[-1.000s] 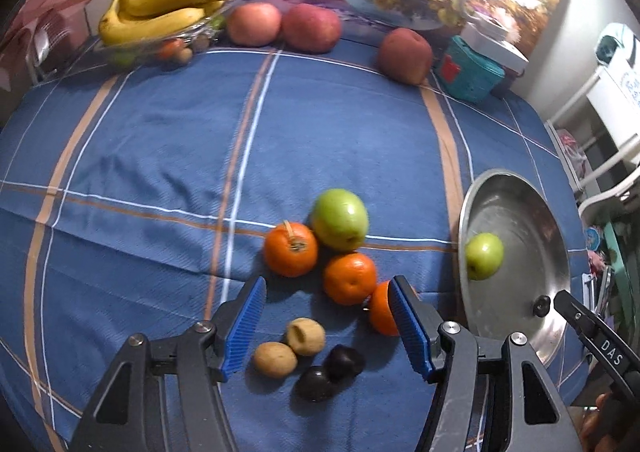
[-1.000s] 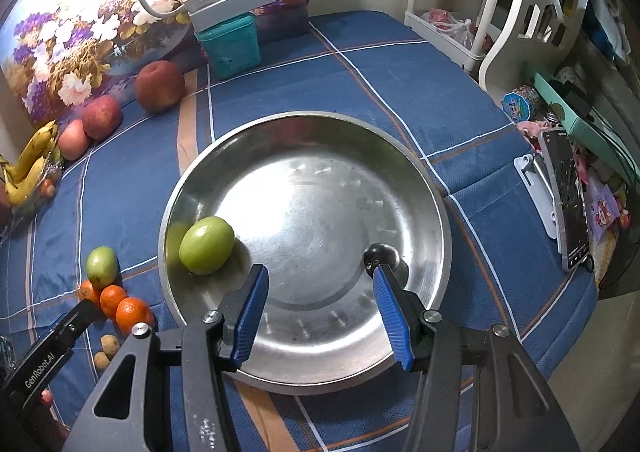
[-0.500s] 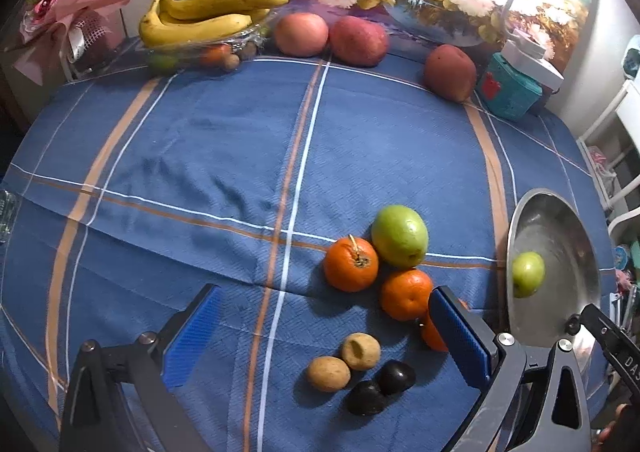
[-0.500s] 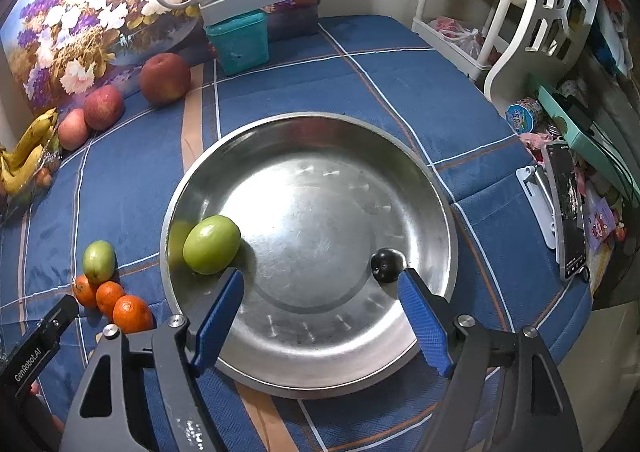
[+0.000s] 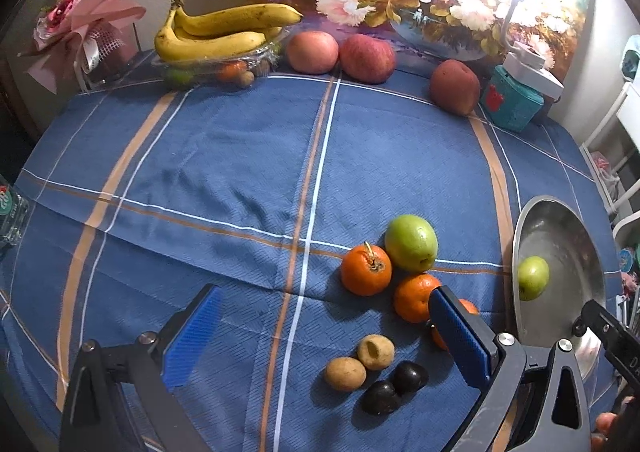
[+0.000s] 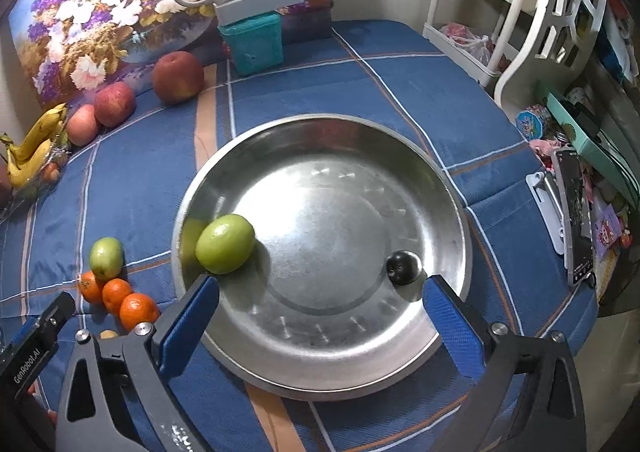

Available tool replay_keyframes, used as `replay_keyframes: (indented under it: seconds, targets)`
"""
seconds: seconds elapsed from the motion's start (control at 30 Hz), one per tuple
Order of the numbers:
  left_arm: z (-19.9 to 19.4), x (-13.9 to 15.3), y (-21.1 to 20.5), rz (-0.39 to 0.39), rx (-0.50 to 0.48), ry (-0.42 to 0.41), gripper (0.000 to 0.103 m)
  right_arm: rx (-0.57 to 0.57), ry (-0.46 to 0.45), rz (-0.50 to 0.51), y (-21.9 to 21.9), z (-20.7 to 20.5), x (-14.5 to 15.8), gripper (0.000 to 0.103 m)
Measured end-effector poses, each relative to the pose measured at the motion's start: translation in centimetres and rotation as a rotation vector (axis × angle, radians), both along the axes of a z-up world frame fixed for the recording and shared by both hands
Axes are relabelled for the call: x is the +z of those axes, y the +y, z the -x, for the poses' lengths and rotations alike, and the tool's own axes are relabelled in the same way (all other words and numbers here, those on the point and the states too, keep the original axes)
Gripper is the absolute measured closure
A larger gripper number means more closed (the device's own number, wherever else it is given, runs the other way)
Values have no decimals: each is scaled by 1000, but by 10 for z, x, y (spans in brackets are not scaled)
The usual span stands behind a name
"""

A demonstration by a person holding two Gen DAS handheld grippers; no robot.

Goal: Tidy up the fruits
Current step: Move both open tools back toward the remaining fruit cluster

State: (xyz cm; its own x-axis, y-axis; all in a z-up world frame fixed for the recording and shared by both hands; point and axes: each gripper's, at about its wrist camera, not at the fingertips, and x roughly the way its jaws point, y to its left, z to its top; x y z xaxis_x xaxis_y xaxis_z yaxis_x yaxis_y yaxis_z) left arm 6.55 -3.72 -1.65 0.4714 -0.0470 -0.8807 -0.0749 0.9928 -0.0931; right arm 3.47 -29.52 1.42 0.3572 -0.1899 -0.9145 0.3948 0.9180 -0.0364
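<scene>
The whole steel pan (image 6: pixel 320 252) is shown only by the right wrist view; in the left wrist view just its left edge (image 5: pixel 560 244) is seen, at the right side of the table (image 5: pixel 240 172). Inside the pan a green fruit (image 6: pixel 225 243) lies against the left wall, and a small dark fruit (image 6: pixel 403 267) lies near the right wall, well apart from it. The dark fruit is not seen in the left view.

Only the left view shows fully the group of fruits left of the pan: a green apple (image 5: pixel 411 242), three oranges (image 5: pixel 366 270), two small brown fruits (image 5: pixel 345 373) and two dark fruits (image 5: pixel 409 377), all close together on the blue cloth.

The right gripper (image 6: pixel 318 306) is held over the near part of the pan and points steeply down. Its jaws have just been opening and stand wide, with nothing between them; the dark fruit lies just beside the right one. The left gripper (image 5: pixel 326 336) is tilted down over the cloth, jaws wide and empty, with the small fruits below the gap.

Left of the fruit group, much bare cloth is free. The near rim of the pan lies close to the table edge.
</scene>
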Motion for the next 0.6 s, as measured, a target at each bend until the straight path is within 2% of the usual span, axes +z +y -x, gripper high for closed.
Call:
replay_keyframes:
  seconds: [0.17, 0.4, 0.6]
  targets:
    - [6, 8, 12, -23, 26, -16, 0, 50, -50, -7, 16, 0, 4, 2]
    - [15, 16, 42, -49, 90, -34, 0, 96, -150, -102, 41, -1, 14, 2]
    - [15, 22, 66, -45, 128, -49, 0, 207, -139, -149, 83, -9, 9, 2]
